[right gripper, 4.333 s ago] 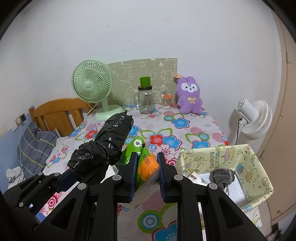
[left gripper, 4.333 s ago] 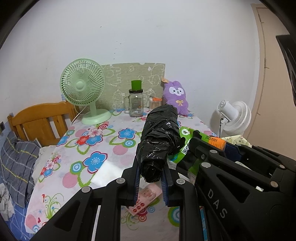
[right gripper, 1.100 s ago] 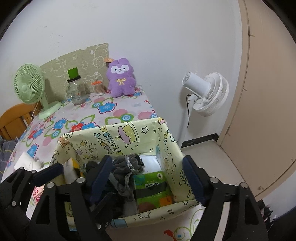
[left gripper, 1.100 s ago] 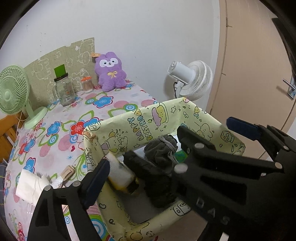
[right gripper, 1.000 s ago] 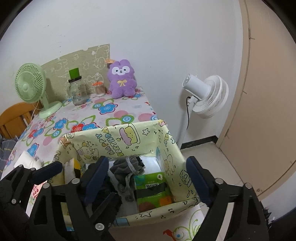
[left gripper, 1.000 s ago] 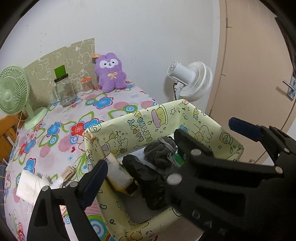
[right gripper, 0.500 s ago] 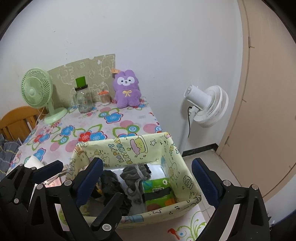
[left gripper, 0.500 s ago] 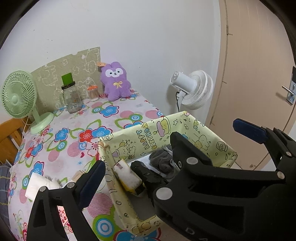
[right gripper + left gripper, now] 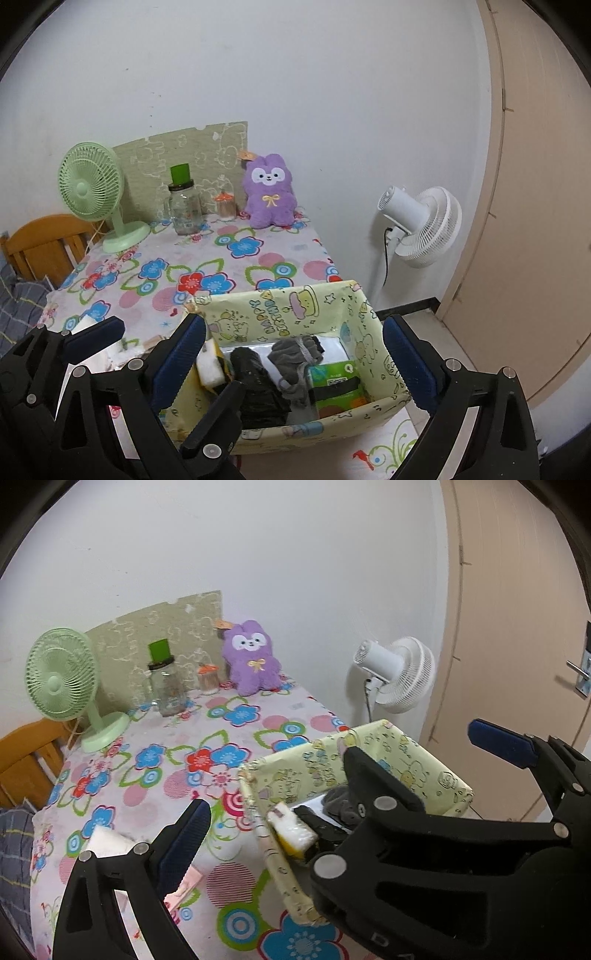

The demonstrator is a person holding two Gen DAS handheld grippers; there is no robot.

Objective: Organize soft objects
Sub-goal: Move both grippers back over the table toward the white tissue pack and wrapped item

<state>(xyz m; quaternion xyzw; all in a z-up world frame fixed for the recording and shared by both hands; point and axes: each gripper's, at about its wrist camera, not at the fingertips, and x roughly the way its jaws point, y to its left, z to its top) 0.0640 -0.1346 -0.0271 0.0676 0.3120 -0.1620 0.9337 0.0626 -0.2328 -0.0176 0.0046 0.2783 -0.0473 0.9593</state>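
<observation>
A yellow cartoon-print box [image 9: 280,314] stands at the table's near right corner. Inside it lie a black plastic-wrapped bundle [image 9: 255,384], a grey cloth [image 9: 295,358], a green packet [image 9: 336,384] and a white-and-yellow sponge [image 9: 210,365]. My right gripper [image 9: 291,343] hangs open above the box, nothing between its fingers. My left gripper [image 9: 295,805] is open too, just left of the box [image 9: 424,760], its right finger crossing the right gripper's. A purple plush [image 9: 271,195] sits at the table's far edge. A white soft pack [image 9: 107,842] lies on the cloth near my left finger.
A green desk fan [image 9: 88,184], a glass jar with a green lid [image 9: 183,210] and a small orange-capped jar [image 9: 226,206] line the back wall. A white fan [image 9: 424,225] stands on the floor before a beige door [image 9: 535,221]. A wooden chair [image 9: 40,243] is at the left.
Earlier the left gripper held the black bundle and the right the green packet; both now lie in the box. Over the last second both open grippers rose and drew back from the box.
</observation>
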